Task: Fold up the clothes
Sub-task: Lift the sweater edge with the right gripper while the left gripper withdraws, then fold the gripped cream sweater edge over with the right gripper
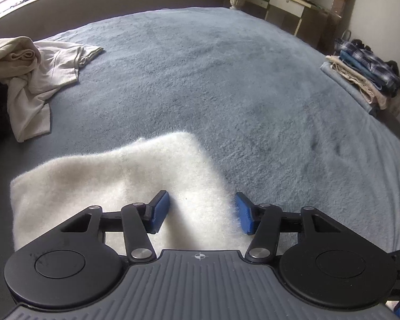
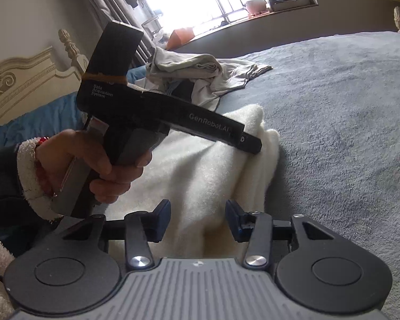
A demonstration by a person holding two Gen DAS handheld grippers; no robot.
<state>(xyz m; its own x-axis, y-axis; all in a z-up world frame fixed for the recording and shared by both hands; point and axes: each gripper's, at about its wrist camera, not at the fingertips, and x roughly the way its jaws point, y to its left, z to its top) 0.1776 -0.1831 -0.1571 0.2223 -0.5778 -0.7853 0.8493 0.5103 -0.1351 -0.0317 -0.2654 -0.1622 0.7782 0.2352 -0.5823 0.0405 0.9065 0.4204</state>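
A fluffy white garment (image 1: 114, 176) lies folded on the grey-blue bedspread (image 1: 226, 80) close in front of me. My left gripper (image 1: 201, 213) hangs open just over its right part, blue pads (image 1: 160, 210) spread apart with nothing between them. In the right wrist view the same white garment (image 2: 200, 165) shows stacked layers along its right edge. My right gripper (image 2: 198, 220) is open above its near end. The left gripper's black body (image 2: 152, 106), held by a hand (image 2: 93, 160), reaches over the garment there.
A heap of unfolded cream and grey clothes (image 1: 32, 74) lies at the far left of the bed. A pile of folded clothes (image 1: 365, 74), plaid shirt on top, sits at the right edge. A desk (image 1: 282, 2) stands beyond the bed. A cream headboard (image 2: 26, 80) is at left.
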